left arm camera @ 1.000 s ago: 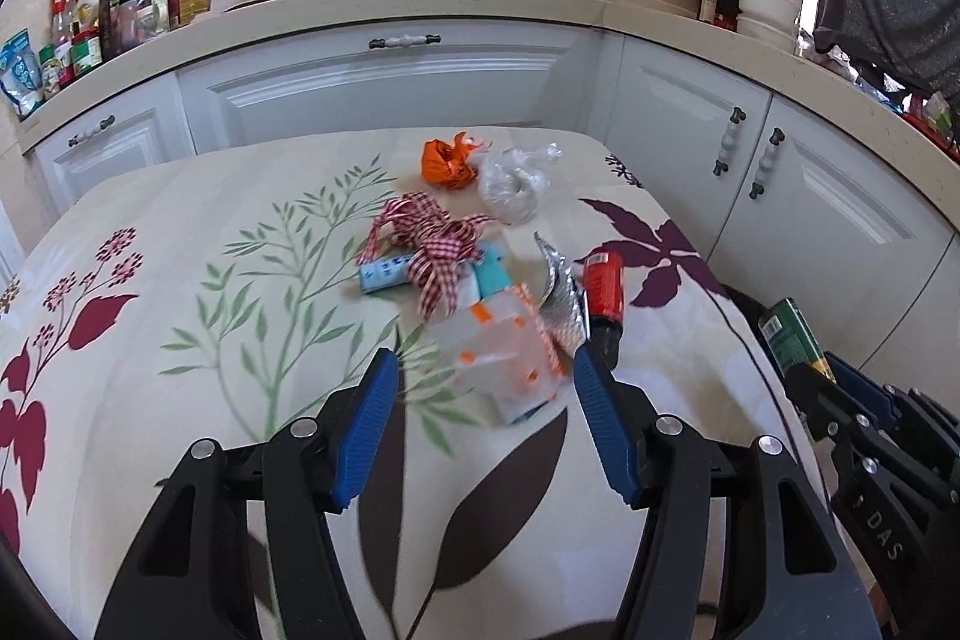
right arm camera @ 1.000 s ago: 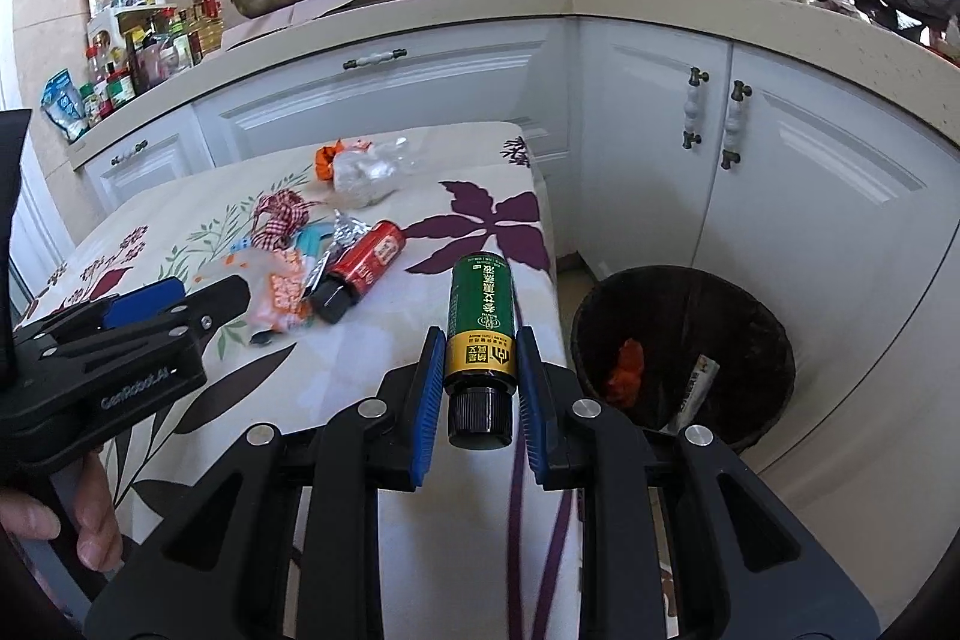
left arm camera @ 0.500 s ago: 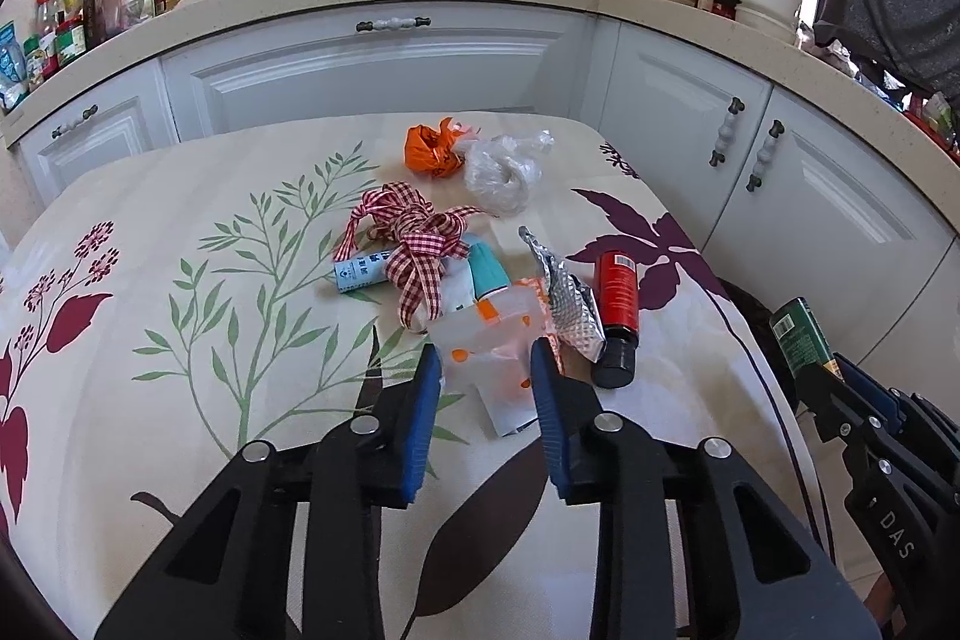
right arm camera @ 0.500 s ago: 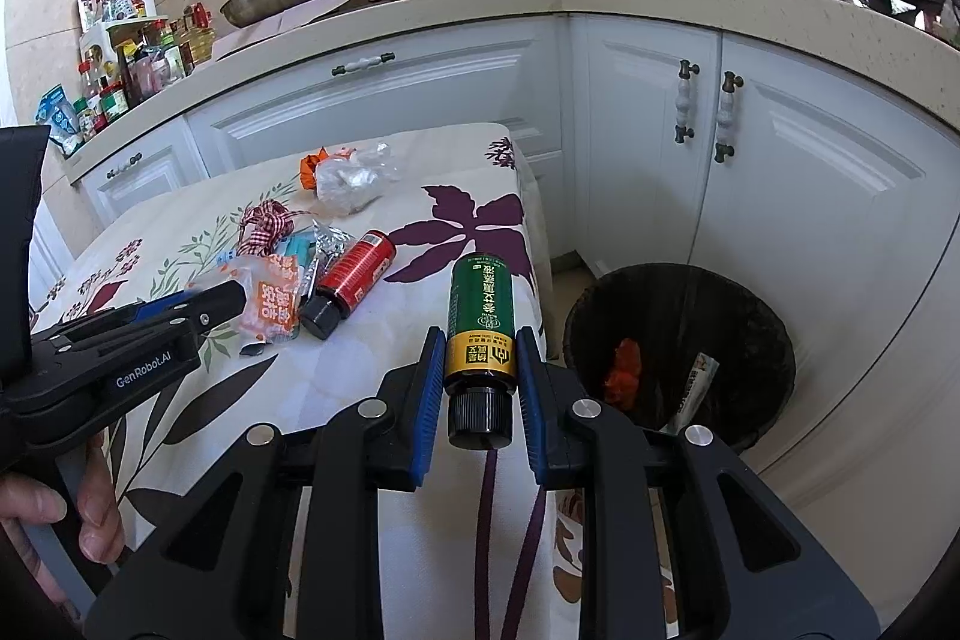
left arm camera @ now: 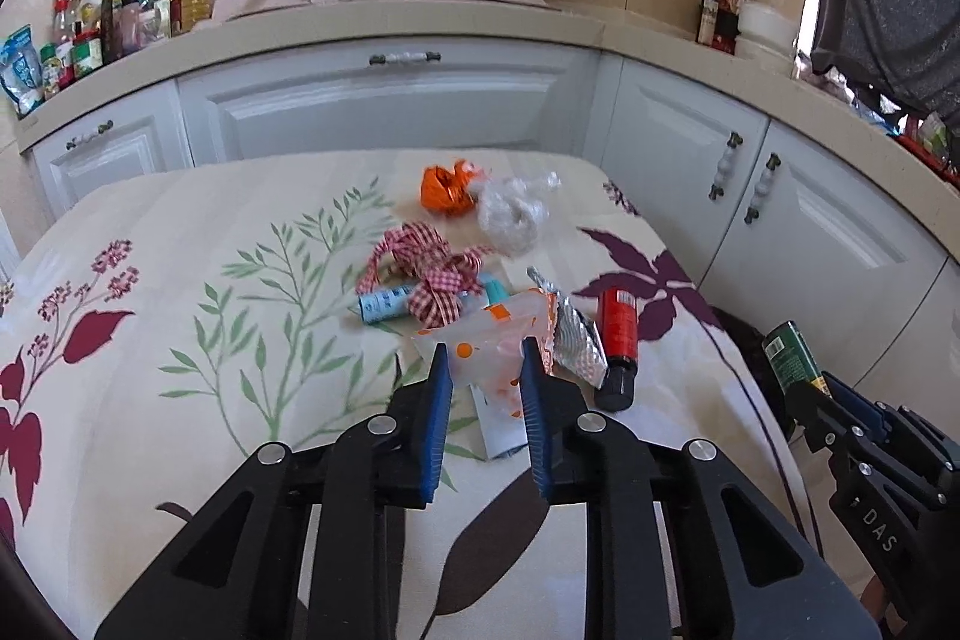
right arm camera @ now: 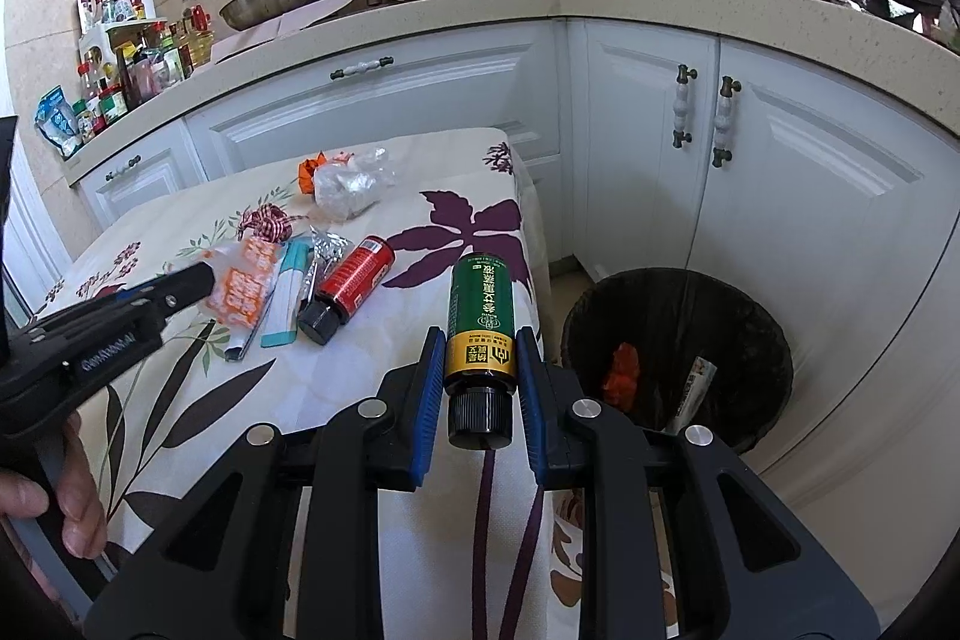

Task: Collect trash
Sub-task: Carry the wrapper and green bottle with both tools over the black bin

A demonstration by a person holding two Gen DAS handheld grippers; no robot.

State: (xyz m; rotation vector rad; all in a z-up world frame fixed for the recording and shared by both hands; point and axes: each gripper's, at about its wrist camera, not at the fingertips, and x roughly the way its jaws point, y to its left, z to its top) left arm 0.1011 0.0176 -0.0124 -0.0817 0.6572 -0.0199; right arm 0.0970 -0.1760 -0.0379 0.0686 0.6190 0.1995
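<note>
Left wrist view: the left gripper has just been closing, and its blue fingers now pinch a clear wrapper with orange dots, at the near edge of the trash pile on the table. From the wrapper, a foil scrap lies at 3 o'clock with a red bottle just beyond it, cap toward the camera. A checked ribbon sits at 11 o'clock over a pale blue tube. Farther off at 12 o'clock are an orange wrapper and a crumpled clear bag, touching each other. At the frame's 4 o'clock, the right gripper carries a green bottle.

Right wrist view: the right gripper is clenched on the green bottle, cap toward the camera, above the table's right edge. A black bin stands on the floor at 3 o'clock from it, holding a red scrap and a white packet. At 9 o'clock, the left gripper, held by a hand, grips the wrapper; the red bottle lies between the two grippers.
</note>
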